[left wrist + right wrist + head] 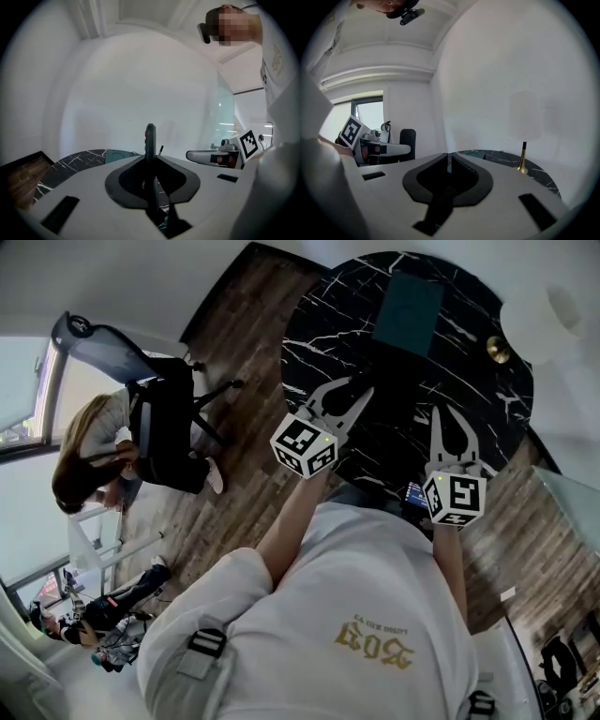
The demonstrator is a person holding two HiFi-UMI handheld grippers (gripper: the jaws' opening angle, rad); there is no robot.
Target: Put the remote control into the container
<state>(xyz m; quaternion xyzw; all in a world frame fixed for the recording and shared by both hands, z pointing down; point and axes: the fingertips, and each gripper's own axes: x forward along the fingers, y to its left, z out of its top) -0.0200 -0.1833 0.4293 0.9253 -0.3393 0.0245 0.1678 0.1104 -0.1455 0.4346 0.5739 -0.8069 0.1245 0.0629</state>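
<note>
Left gripper view: my left claw (151, 160) is clamped on the remote control (150, 138). The remote stands on edge between the jaws, its red button facing left and its top end poking out past the tips.

Seen from the head view, that claw hangs above the near side of the black marble bench (469, 362). The teal container (409, 313) sits well apart from it toward the far side, with nothing that I can make out inside.

My right claw (449, 158) has its jaws drawn together on nothing, with only a thin slit between them. It hovers over the bench's near right edge, and a brass lamp foot (521, 164) stands off to its right.

By my reading, the pick-up is done: the remote is off the bench and held firmly. What is left is the carry across to the container, the lowering in and the release, and the idle right claw has no part that I can see.
</note>
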